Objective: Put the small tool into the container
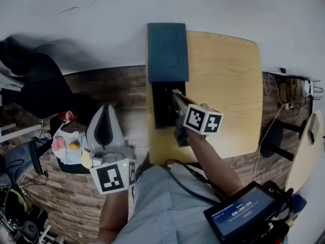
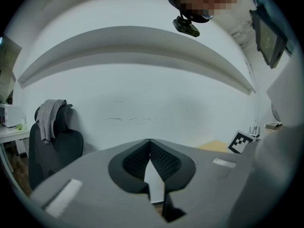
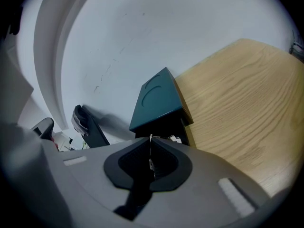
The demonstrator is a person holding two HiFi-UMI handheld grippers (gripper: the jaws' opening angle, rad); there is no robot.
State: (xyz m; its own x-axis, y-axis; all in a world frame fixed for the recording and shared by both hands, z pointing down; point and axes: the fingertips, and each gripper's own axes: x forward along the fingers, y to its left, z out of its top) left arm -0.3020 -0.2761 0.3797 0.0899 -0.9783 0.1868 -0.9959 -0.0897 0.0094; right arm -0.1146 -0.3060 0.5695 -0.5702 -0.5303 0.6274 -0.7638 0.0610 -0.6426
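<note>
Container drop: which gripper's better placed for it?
Right. The right gripper sits over the open container, jaws pinching what looks like the small tool. The left gripper is shut, empty, off the table, facing the wall.

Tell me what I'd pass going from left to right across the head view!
Dark clothes heap → left gripper → teal lid → bare wooden tabletop → cables.

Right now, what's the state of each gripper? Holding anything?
Left gripper: closed, nothing between its jaws.
Right gripper: closed on the small tool.
</note>
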